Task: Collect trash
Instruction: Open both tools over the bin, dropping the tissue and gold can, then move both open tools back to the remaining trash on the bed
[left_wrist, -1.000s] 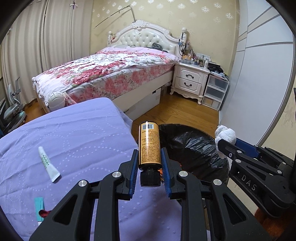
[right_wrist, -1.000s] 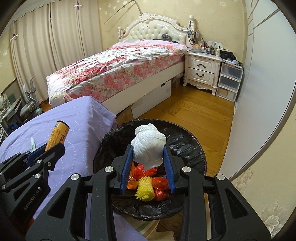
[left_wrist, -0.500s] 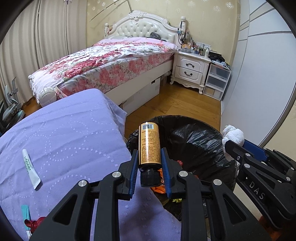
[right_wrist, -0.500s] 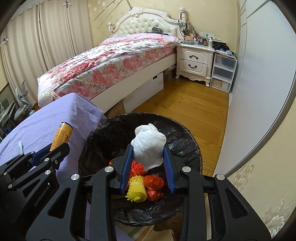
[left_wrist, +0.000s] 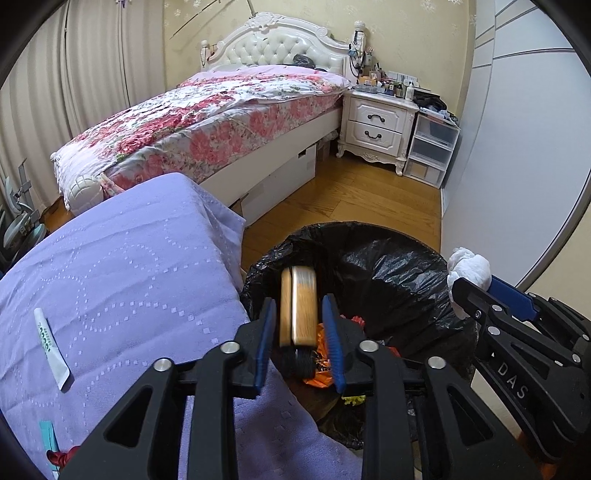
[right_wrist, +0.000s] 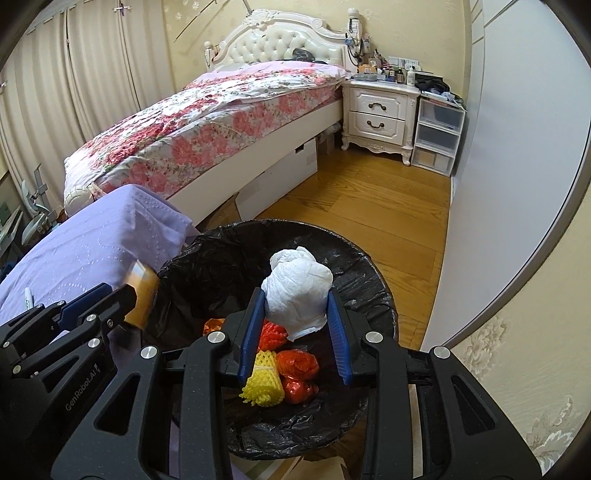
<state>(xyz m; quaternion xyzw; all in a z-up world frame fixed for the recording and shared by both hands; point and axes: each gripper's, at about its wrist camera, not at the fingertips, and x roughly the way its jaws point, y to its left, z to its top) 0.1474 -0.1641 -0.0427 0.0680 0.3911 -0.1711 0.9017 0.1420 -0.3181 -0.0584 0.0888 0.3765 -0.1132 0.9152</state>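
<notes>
Two loads over bin (right_wrist: 373, 269) — jaws parting.

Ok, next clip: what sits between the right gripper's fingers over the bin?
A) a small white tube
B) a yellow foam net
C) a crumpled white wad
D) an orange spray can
C: in the right wrist view the crumpled white wad is pinched between the blue pads of the right gripper, above the black-lined trash bin; the yellow foam net already lies inside the bin.
</notes>
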